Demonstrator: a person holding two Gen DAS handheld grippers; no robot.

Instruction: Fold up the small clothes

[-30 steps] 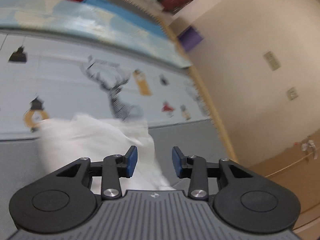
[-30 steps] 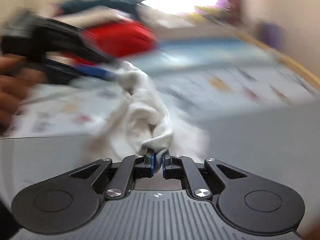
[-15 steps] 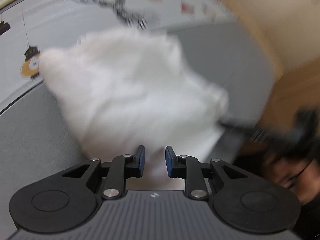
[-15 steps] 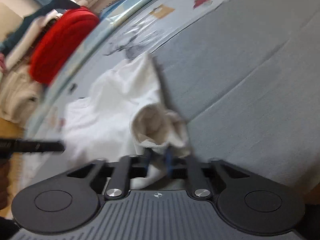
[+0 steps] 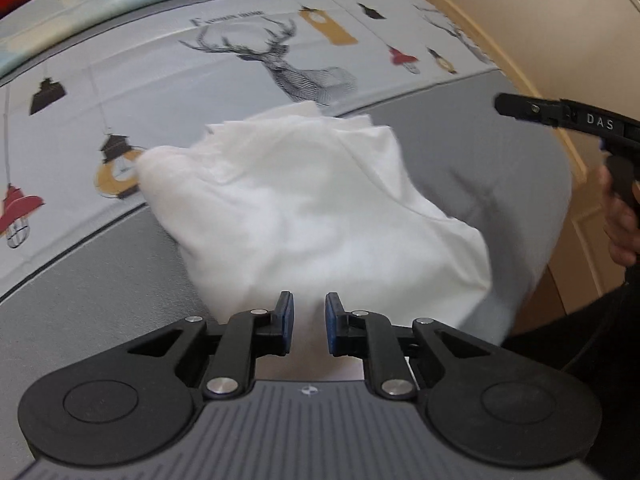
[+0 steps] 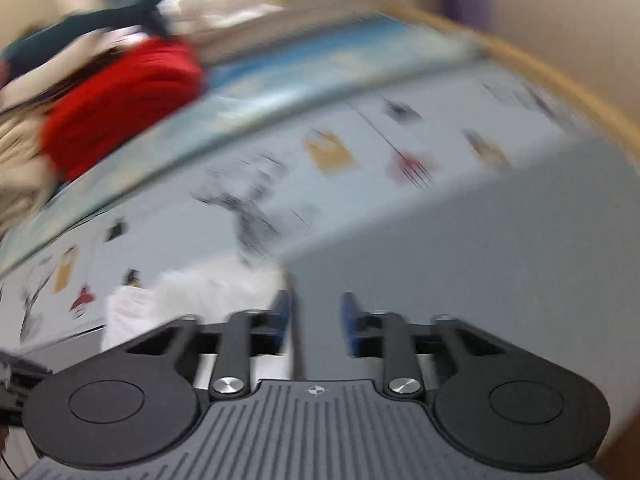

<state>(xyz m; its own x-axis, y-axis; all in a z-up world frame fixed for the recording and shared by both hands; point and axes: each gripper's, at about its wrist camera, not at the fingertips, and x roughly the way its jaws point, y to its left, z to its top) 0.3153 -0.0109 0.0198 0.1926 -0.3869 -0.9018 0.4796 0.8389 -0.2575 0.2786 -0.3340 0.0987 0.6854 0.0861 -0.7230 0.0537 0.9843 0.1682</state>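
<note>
Surface: a bed (image 5: 472, 152) with a grey cover, and across it a pale printed sheet (image 5: 180, 80) bearing a stag, lanterns and small houses; a light blue patterned strip runs along the sheet's far edge at 12 o'clock. Room: cream wall (image 5: 540, 12) at 1 o'clock in the left wrist view; a red bundle (image 6: 120, 100) on a heap of pale and dark textiles at 10 o'clock in the blurred right wrist view. Task item: one white garment (image 5: 312, 208), crumpled, lying on the bed across the seam between grey cover and printed sheet, directly ahead of the left tongs (image 5: 309, 322). Left tongs: jaws a narrow gap apart and closing, white cloth seen between the blue pads; whether they press on it cannot be told. Right tongs (image 6: 314, 322): jaws apart and opening, nothing between them, grey cover beyond, the garment at 9 o'clock of them. A hand (image 5: 622, 216) grips the right tool at 3 o'clock in the left view.
</note>
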